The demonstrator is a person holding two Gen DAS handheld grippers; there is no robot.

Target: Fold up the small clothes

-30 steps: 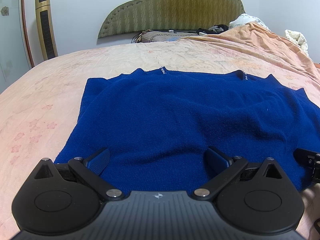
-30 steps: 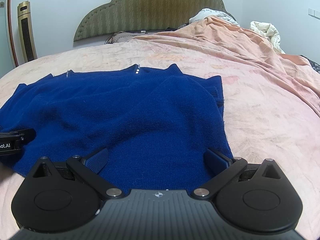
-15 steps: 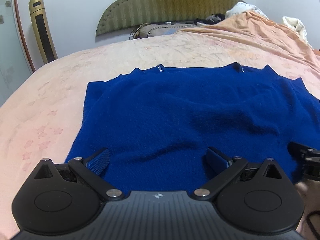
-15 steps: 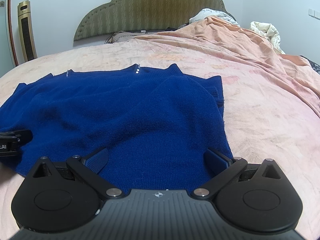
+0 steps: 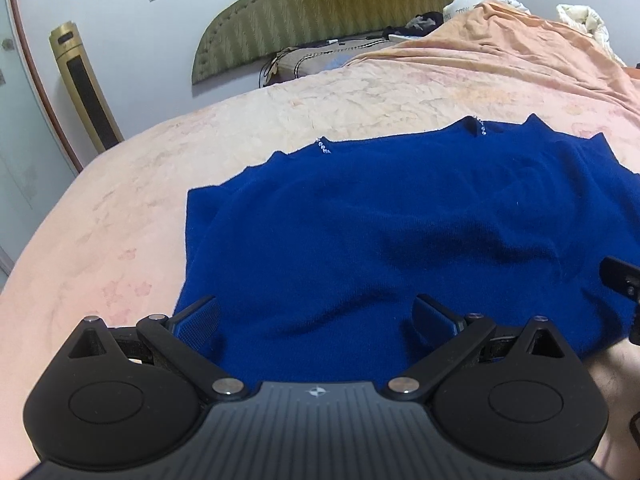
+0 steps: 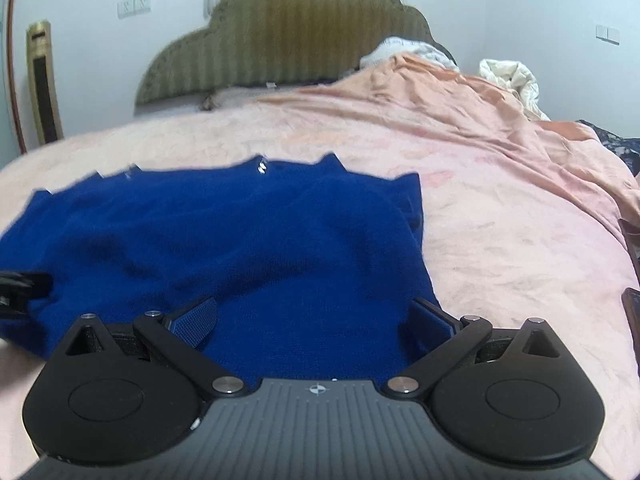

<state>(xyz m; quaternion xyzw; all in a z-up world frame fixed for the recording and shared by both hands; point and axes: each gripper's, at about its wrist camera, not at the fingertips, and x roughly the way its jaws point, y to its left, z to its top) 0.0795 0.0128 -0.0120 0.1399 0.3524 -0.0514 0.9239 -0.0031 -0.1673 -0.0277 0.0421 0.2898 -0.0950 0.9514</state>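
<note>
A dark blue knit sweater lies spread on the pink bed, sleeves folded in, neckline toward the headboard. It also shows in the right wrist view. My left gripper is open, above the sweater's near hem at its left part. My right gripper is open, above the near hem at its right part. Neither holds cloth. The right gripper's tip shows at the right edge of the left wrist view; the left gripper's tip shows at the left edge of the right wrist view.
The pink bedsheet surrounds the sweater. A rumpled orange blanket lies at the back right. An olive headboard and a gold tower fan stand by the far wall. Bedding is piled at the far right.
Both grippers have risen and drawn back a little over the near hem; the left view has tilted. The sweater has not moved. Both stay open.
</note>
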